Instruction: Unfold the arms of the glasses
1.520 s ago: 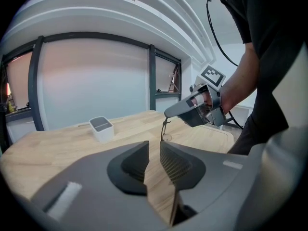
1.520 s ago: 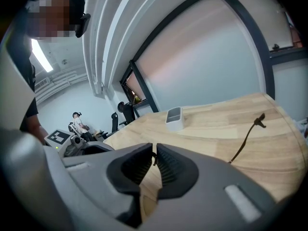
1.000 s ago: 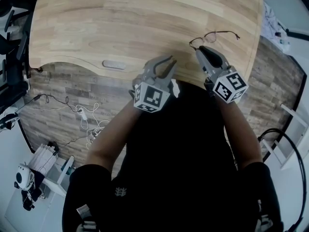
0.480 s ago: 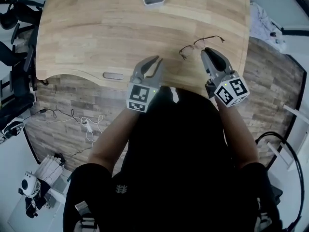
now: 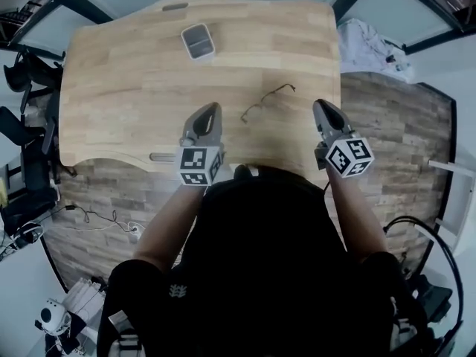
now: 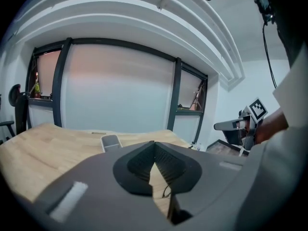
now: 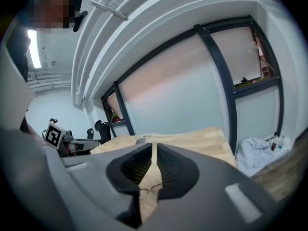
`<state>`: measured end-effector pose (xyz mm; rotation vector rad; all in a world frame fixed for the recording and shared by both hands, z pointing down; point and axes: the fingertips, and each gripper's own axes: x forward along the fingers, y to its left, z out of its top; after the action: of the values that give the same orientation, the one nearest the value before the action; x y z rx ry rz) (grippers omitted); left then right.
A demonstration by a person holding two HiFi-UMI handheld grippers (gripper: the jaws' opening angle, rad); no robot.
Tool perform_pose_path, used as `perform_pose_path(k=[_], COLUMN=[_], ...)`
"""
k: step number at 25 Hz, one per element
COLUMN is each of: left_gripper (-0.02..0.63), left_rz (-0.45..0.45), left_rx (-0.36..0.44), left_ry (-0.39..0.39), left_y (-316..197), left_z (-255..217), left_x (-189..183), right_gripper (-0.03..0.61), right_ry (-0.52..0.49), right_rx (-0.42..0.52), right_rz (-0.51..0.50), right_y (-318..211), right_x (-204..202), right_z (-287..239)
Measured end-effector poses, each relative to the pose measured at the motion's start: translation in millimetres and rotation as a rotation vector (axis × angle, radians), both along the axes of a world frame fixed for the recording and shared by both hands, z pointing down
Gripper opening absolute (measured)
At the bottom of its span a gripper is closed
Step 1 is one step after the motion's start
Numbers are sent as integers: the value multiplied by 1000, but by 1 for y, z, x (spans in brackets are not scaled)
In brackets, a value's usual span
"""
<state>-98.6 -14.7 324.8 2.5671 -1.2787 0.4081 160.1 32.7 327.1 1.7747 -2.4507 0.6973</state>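
Both my claws hover empty by the near edge of the table (image 5: 134,73), left claw (image 5: 210,108) clenched, right claw (image 5: 322,105) just closing to a slit, leaving the glasses (image 5: 266,101) free between them.

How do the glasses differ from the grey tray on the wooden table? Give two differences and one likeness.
Build: the glasses are a thin dark wire frame; the grey tray is a solid rounded rectangle. Place: the glasses lie toward the near edge of the wooden table, right of centre; the grey tray sits farther back, left of them. Both rest on the table, untouched.
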Motion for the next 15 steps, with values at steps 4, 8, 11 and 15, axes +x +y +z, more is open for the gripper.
perform_pose_path(k=[4, 8, 11, 15], left_gripper=[6, 6, 6, 6], left_rz=[-14, -16, -18, -16], left_rx=[-9, -9, -24, -32], left_ry=[7, -12, -22, -37], left_y=[11, 20, 21, 24], left_z=[-4, 0, 3, 6], left_x=[8, 6, 3, 2], right_gripper=[6, 0, 0, 0], right_ry=[-2, 78, 100, 111], right_rx=[-19, 1, 10, 28], right_rz=[27, -7, -12, -26], right_y=[3, -2, -8, -13], right_x=[13, 6, 2, -3], right_z=[1, 1, 1, -2])
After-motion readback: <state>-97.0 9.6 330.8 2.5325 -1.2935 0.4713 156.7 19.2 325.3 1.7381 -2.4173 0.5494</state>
